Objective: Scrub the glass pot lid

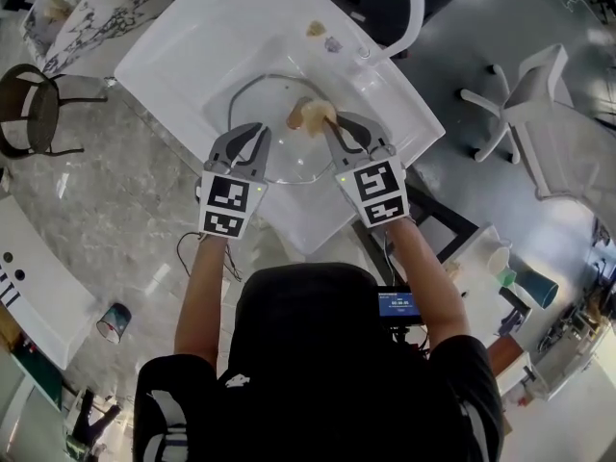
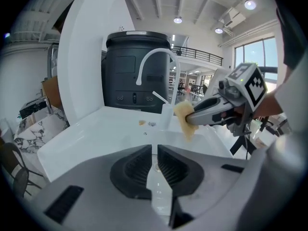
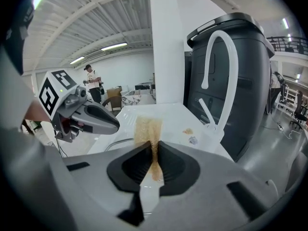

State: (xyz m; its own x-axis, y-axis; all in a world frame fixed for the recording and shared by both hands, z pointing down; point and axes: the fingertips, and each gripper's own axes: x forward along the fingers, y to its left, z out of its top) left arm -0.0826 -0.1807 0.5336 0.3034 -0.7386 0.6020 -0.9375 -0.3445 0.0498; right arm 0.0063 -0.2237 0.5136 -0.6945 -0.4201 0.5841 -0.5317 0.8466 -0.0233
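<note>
Left gripper [image 2: 155, 153]: jaws shut, empty, over lid's near-left part, likely to steady it | Right gripper [image 3: 155, 154]: clamped on sponge [image 1: 310, 115], which sticks out past the tips, free to rub | Lid [image 1: 281, 157]: flat in sink [image 1: 173, 51], just below and ahead of both grippers; contact not discernible

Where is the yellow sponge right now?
In the head view the sponge is pinched in the right gripper's jaws, over the far part of the glass lid in the white sink.
</note>
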